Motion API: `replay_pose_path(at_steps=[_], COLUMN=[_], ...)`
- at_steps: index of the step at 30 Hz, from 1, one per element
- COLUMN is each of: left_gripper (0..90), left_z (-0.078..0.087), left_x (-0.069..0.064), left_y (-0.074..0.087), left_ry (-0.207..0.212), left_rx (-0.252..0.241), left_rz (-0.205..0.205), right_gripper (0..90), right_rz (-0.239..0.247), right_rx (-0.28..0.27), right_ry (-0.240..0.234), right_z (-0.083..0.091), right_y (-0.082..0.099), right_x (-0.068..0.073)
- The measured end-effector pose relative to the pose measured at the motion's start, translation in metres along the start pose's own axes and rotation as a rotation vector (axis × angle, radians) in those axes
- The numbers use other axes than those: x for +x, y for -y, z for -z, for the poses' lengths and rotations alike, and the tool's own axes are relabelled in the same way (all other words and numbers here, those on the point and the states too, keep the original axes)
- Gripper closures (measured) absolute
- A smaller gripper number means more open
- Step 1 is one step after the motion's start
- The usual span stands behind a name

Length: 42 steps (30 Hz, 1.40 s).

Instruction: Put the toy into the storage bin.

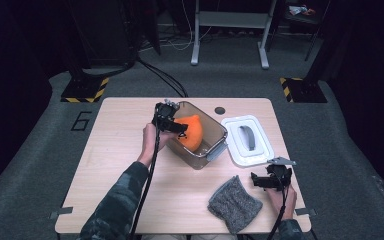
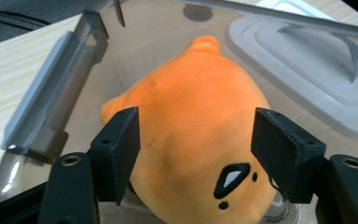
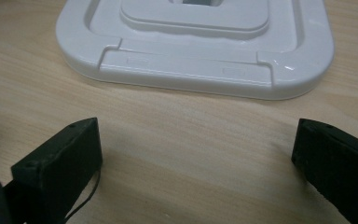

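An orange plush toy (image 1: 193,134) with a small black-and-white face mark lies inside a clear tinted box (image 1: 203,160) at the table's middle. My left gripper (image 1: 180,128) reaches into the box from the left. In the left gripper view the plush toy (image 2: 200,126) bulges between the jaws of that gripper (image 2: 196,154), which stand apart at its sides without squeezing it. My right gripper (image 1: 258,181) rests low near the front right of the table, open, with bare wood between its jaws (image 3: 196,154).
The box's white lid (image 1: 233,150) with a grey handle lies flat to the right of the box, just ahead of the right gripper (image 3: 196,70). A grey knitted cloth (image 1: 235,204) lies at the front edge. The box's grey side latch (image 2: 46,102) hangs open.
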State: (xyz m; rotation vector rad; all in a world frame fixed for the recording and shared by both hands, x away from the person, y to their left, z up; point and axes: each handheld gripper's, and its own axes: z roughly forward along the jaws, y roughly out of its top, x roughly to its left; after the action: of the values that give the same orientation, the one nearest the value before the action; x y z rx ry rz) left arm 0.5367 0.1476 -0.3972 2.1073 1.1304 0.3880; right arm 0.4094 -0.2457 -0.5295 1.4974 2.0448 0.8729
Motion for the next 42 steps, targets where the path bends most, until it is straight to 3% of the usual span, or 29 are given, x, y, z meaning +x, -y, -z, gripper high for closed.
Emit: replay_pose_path(at_steps=[12,20,29,34,42], left_gripper=[17.0,13.8,8.8,8.2,4.9], left_z=[0.023,0.041,0.064,0.072,0.075], left_x=[0.002,0.001,0.002,0.003,0.012], left_y=[0.002,0.010,0.039,0.056,0.085], left_ry=[0.028,0.036,0.028,0.023,-0.005], left_rx=[-0.033,-0.066,-0.111,-0.136,-0.122], left_rz=[-0.003,-0.016,-0.039,-0.027,-0.020], right_gripper=[0.7,0.7,0.7,0.7,0.8], right_rz=[0.000,0.000,0.000,0.000,0.000], right_rx=[0.000,0.000,0.000,0.000,0.000], right_ry=[0.000,0.000,0.000,0.000,0.000], right_z=[0.000,0.000,0.000,0.000,0.000], right_y=[0.000,0.000,0.000,0.000,0.000], right_x=[0.000,0.000,0.000,0.000,0.000])
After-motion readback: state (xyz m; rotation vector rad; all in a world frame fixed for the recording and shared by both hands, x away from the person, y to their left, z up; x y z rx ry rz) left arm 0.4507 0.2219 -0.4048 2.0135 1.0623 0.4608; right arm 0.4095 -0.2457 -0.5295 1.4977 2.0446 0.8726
